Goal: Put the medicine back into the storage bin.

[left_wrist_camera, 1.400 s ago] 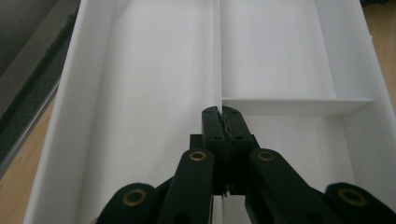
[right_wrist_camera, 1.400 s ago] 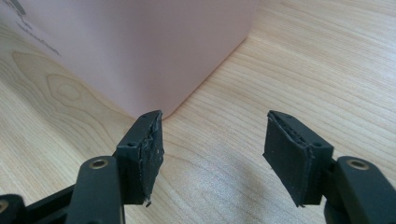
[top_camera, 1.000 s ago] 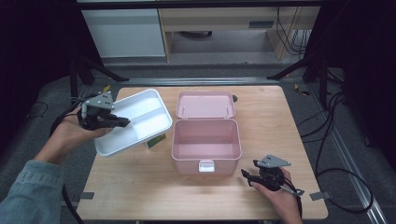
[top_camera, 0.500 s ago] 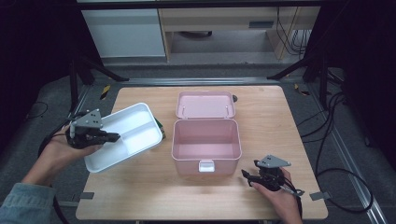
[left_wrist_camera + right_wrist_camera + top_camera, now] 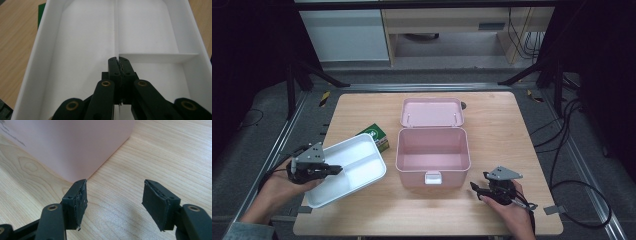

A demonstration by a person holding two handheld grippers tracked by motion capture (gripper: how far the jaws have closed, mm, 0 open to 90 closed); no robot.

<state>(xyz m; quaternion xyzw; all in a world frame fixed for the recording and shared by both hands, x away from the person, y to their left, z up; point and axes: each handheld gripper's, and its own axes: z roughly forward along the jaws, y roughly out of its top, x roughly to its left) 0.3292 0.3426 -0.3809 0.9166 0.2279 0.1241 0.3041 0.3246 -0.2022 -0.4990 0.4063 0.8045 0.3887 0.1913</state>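
White tray (image 5: 349,167) clamped by left fingers (image 5: 117,65), beside open pink box (image 5: 432,155); right fingers (image 5: 77,195) apart, empty.

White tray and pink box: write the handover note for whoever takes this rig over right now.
Left hand-held gripper: shut on the white tray's centre divider, at the table's front left.
Right hand-held gripper: open, holding nothing, by the front right corner of the pink box.
Box: mid-table, lid open, nothing visible inside.
Green carton: on the table behind the tray.
Done: tray is out of the box, gripped.
Left: probably set the tray down and release; whether it already rests on the table is unclear.
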